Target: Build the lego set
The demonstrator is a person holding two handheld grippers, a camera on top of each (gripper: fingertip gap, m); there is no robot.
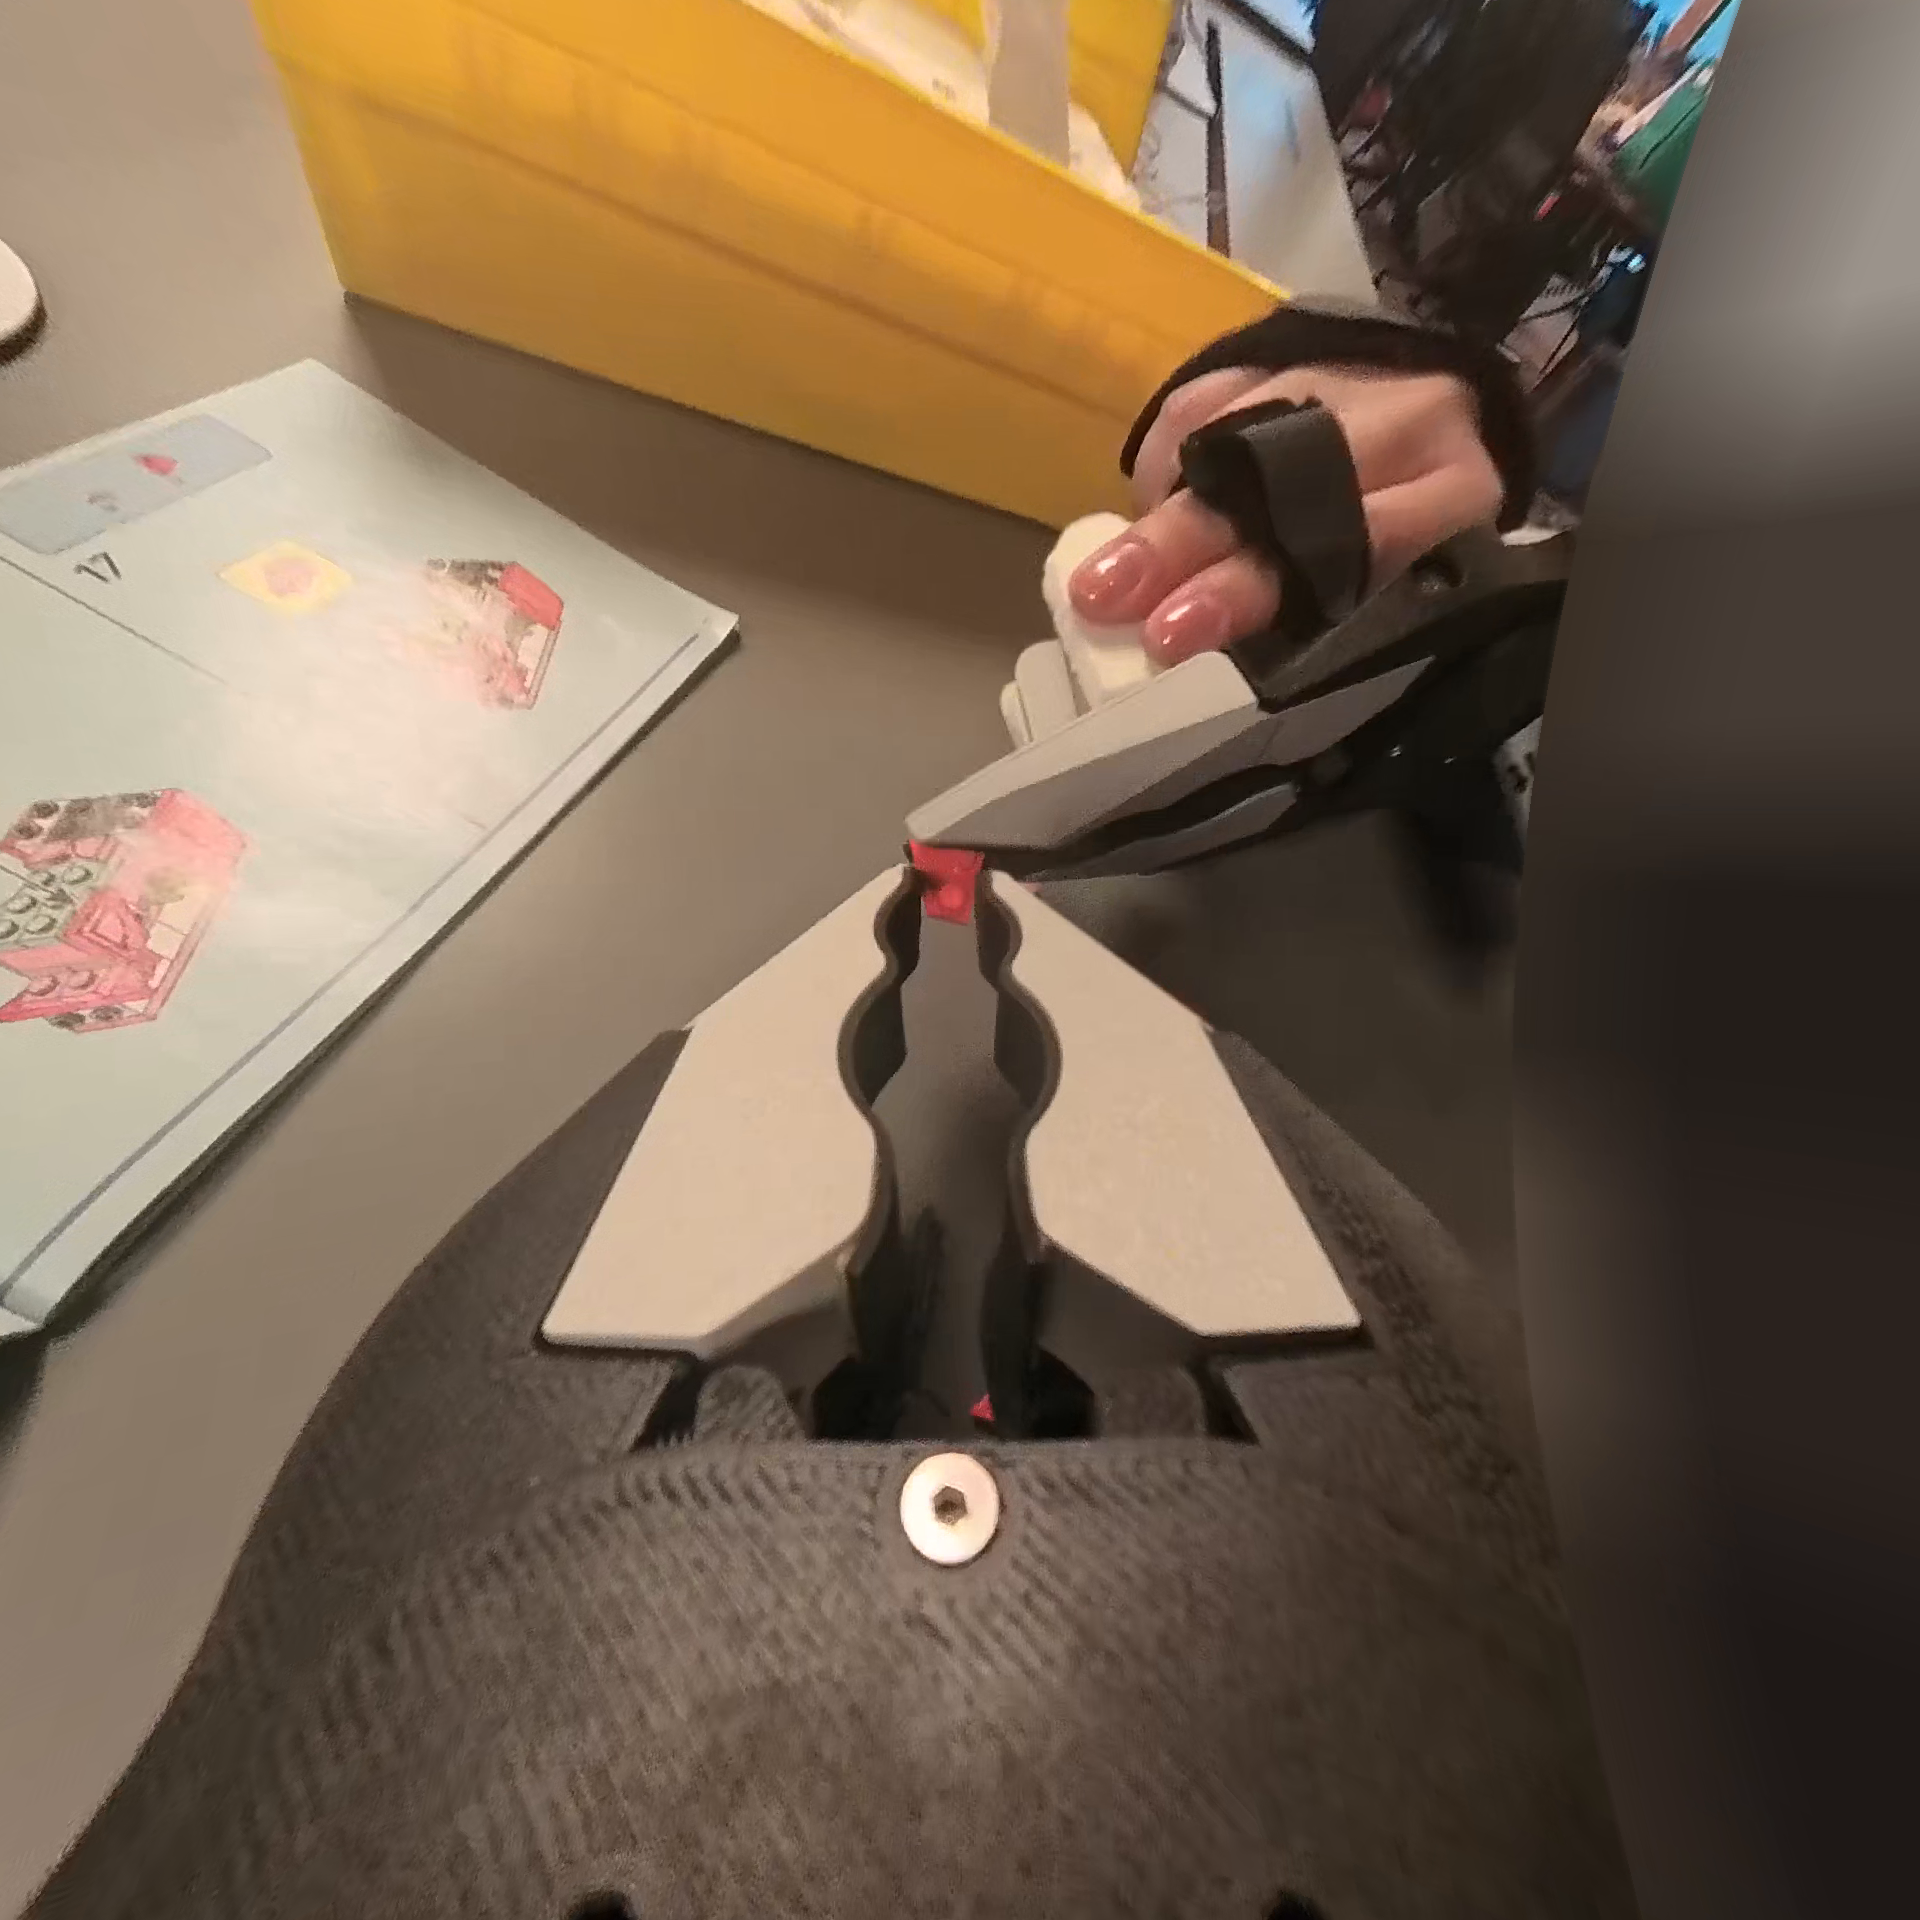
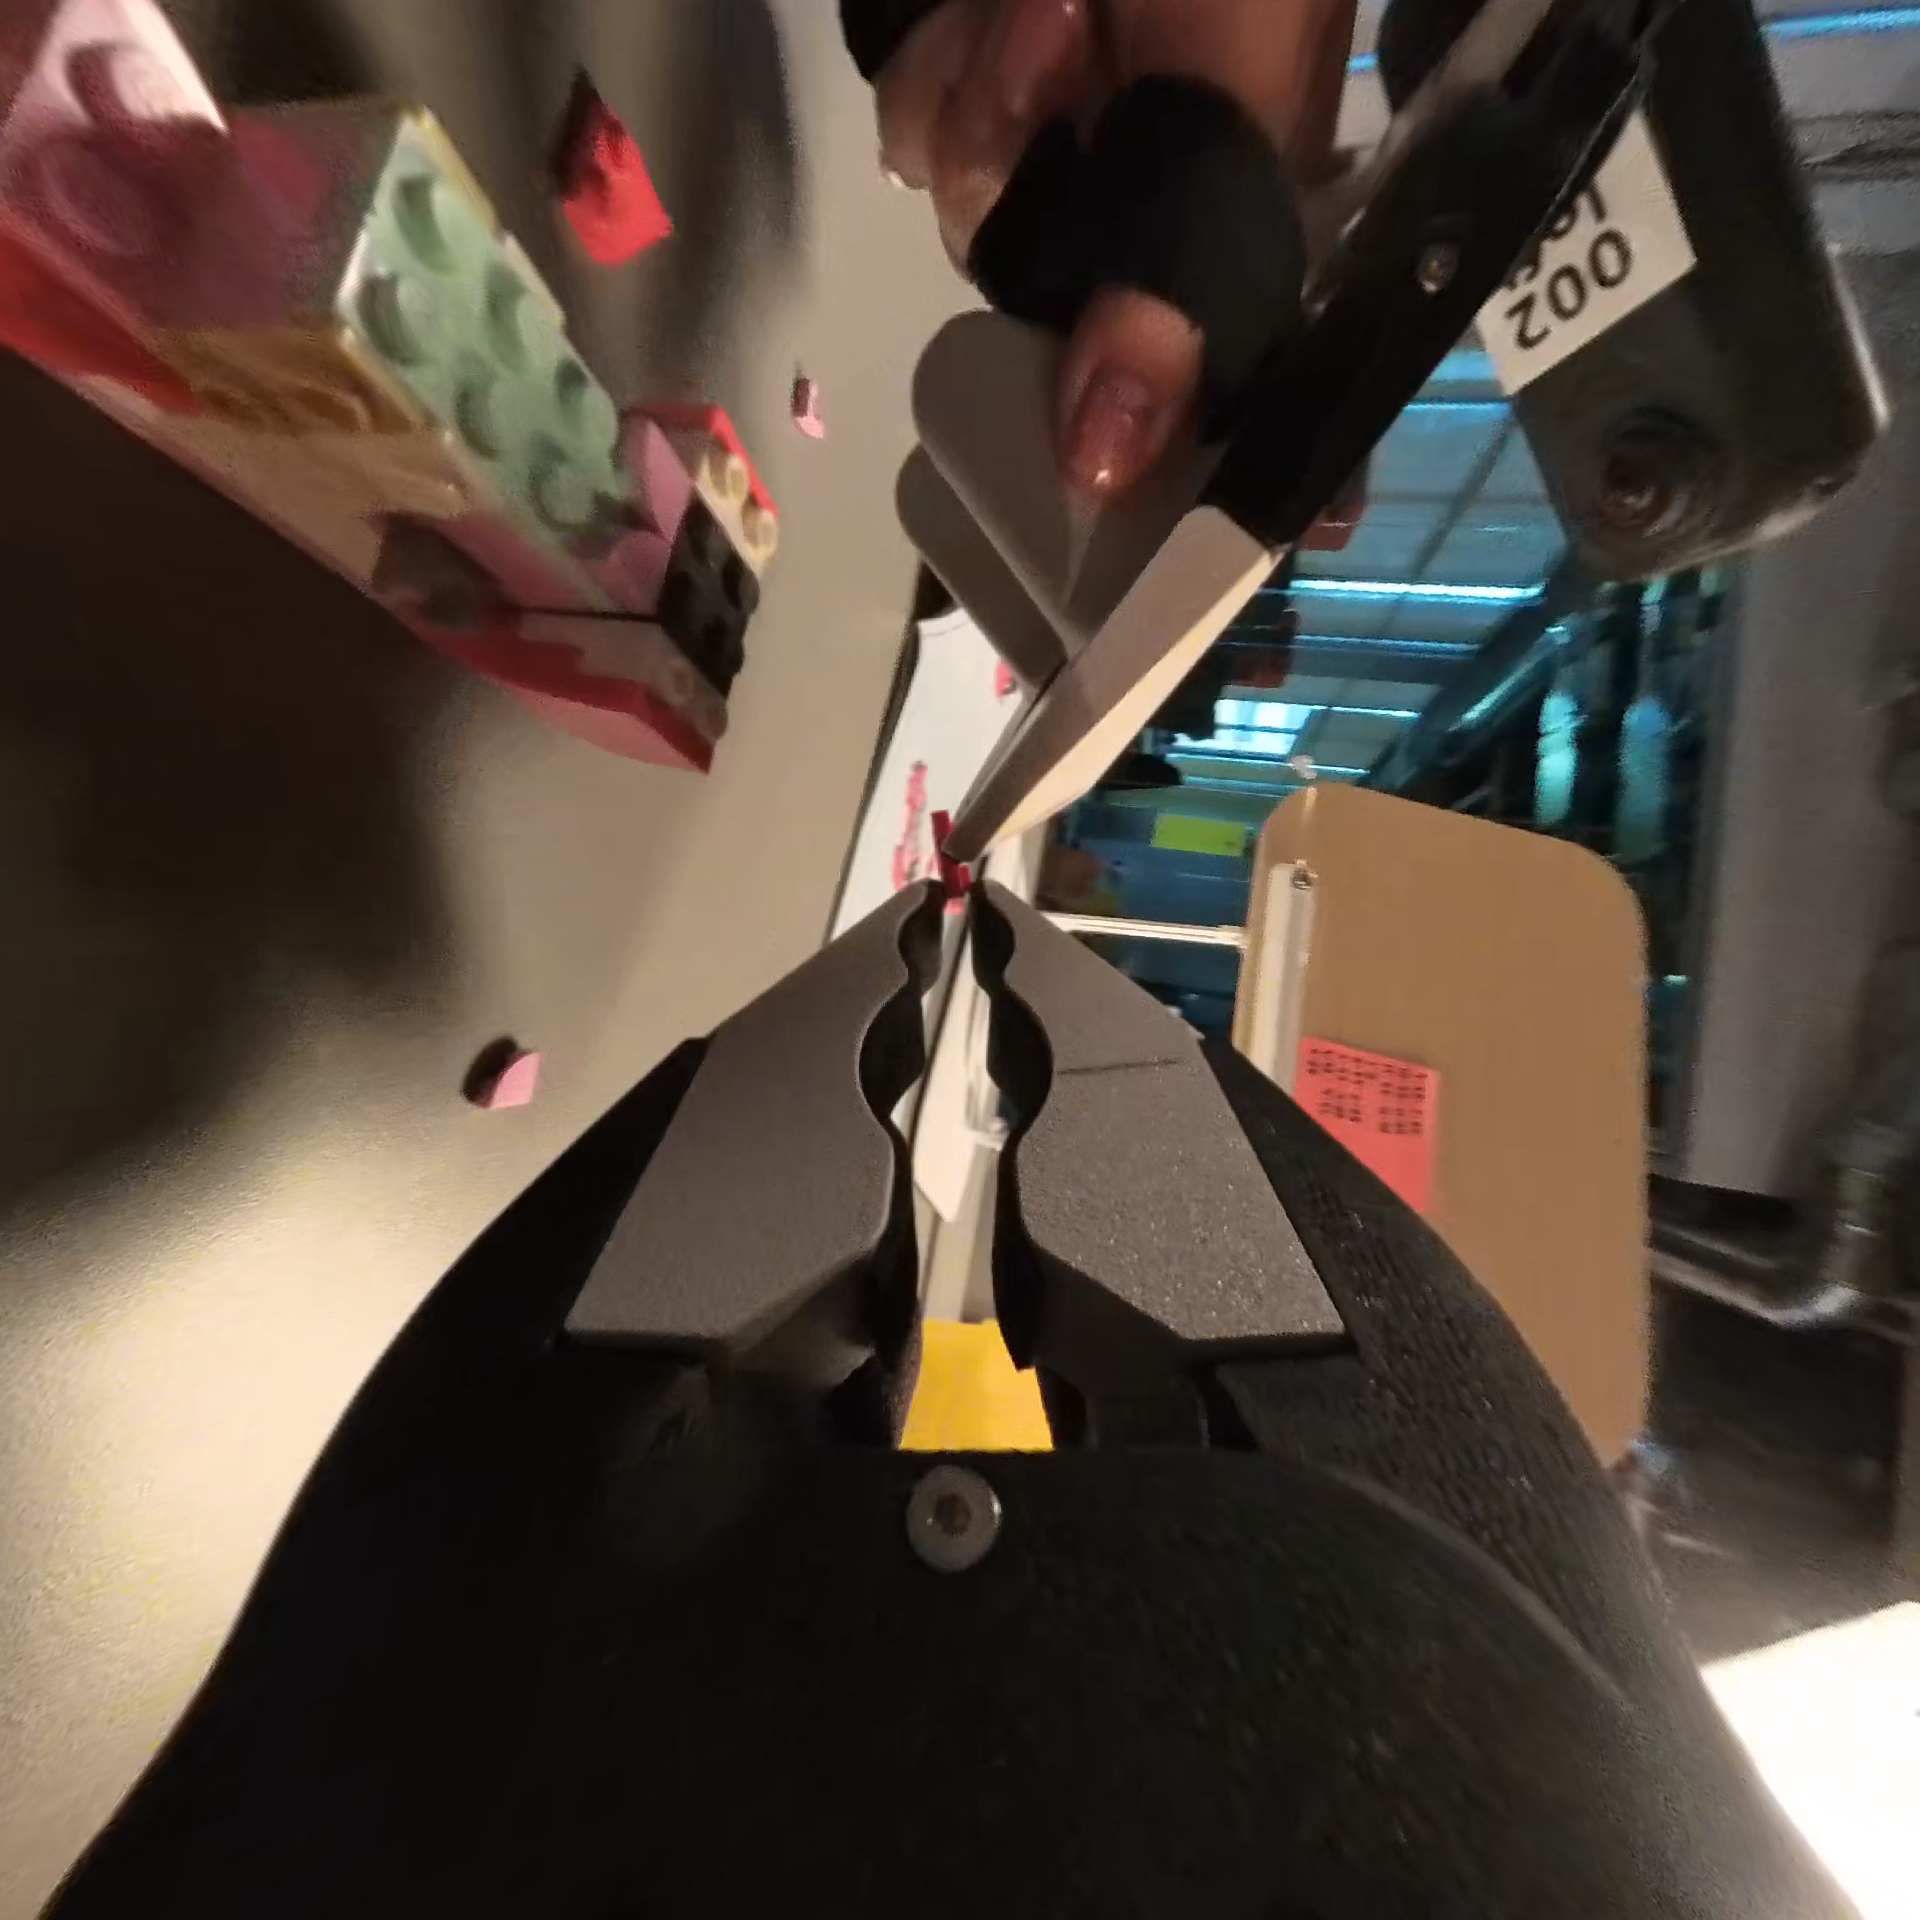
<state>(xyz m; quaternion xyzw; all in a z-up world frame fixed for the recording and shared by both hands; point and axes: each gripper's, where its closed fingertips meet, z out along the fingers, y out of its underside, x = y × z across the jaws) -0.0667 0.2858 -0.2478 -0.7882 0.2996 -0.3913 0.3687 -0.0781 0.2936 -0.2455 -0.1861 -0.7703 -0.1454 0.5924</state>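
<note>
Left gripper point(image 1: 951, 902): clenched on a small red plate point(image 1: 951, 896), both tips pressing its edges, above the table point(image 1: 520, 1403).
Right gripper point(image 2: 953, 896): tips pinched on the same red plate from the opposite end; the two grippers meet tip to tip.
Hand point(image 1: 1320, 499): strapped on the right gripper's handle.
Booklet point(image 1: 312, 727): open, left of the grippers.
Yellow box point(image 1: 727, 239): behind.
Brick model point(image 2: 436, 436): red, pink, green, on the table with loose bricks point(image 2: 504, 1070).
</note>
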